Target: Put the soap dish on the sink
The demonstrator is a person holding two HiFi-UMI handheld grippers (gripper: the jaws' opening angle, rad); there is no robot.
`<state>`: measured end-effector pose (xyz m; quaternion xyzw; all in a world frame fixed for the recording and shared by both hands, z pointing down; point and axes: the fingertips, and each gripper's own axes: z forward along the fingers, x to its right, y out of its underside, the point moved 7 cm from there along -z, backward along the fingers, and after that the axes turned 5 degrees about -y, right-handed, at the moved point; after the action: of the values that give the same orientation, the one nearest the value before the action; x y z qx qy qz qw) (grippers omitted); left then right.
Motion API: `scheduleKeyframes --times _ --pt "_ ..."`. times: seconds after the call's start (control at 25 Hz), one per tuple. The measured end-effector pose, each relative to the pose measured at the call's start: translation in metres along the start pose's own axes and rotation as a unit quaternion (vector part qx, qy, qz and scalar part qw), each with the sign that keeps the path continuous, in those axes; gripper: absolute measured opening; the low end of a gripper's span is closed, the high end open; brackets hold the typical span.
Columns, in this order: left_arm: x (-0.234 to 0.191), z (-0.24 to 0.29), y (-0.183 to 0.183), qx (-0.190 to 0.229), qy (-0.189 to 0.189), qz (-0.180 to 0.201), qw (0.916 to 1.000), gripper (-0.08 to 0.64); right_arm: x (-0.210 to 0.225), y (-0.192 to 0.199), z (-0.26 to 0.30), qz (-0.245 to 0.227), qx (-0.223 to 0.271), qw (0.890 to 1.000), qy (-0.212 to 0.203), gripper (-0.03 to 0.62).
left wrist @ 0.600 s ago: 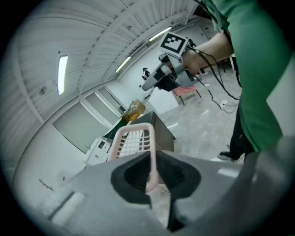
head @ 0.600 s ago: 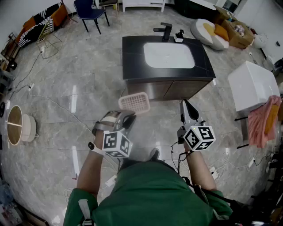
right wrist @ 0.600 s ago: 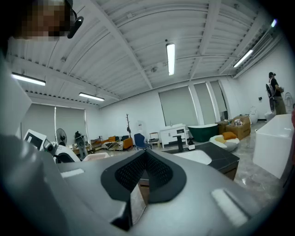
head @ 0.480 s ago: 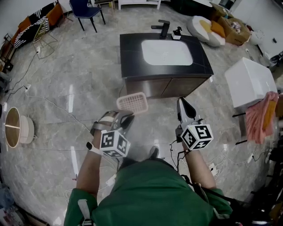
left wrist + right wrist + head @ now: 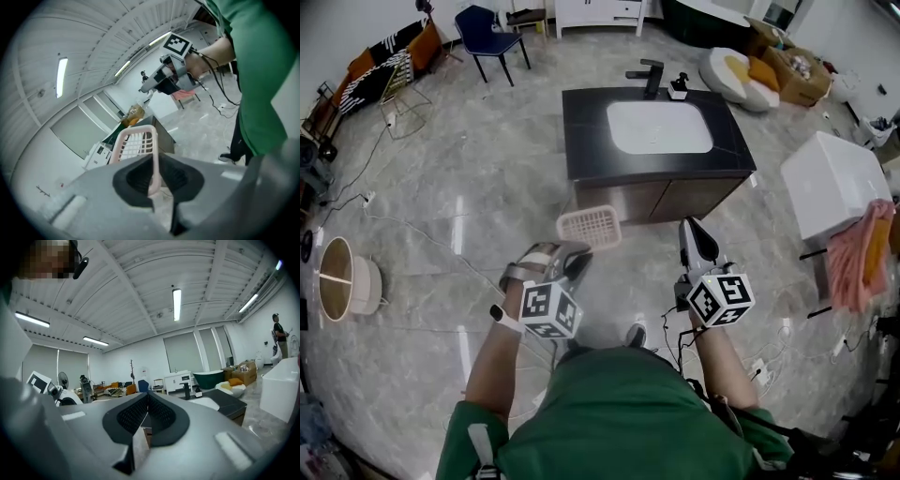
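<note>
left tongs (image 5: 577,255): clamped on the rim of the pink soap dish (image 5: 589,227)
right tongs (image 5: 691,231): pressed together, nothing between
soap dish: in the air over the floor, long axis probably crosswise
sink (image 5: 659,127): lay straight ahead of the left tongs, well apart

bright, even ceiling strip lights | glare on glossy floor (image 5: 441,216) | fisheye edges, dark vignette | near tongs soft
</note>
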<state>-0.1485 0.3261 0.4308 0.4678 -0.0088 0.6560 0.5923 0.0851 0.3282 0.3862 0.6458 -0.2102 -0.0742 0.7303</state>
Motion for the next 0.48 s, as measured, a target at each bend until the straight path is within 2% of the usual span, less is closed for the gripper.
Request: scheduleKeyframes --times 0.16,0.48 --pt "0.005 0.005 -0.016 -0.010 -0.004 0.003 0.9999 0.040 0.015 -0.005 -0.013 0.008 0.014 1.000 -0.007 0.003" --pt "0.022 0.037 -0.066 -0.044 -0.012 0.002 0.9989 0.040 0.082 -0.017 -0.042 0.021 0.020 0.999 -0.030 0.002"
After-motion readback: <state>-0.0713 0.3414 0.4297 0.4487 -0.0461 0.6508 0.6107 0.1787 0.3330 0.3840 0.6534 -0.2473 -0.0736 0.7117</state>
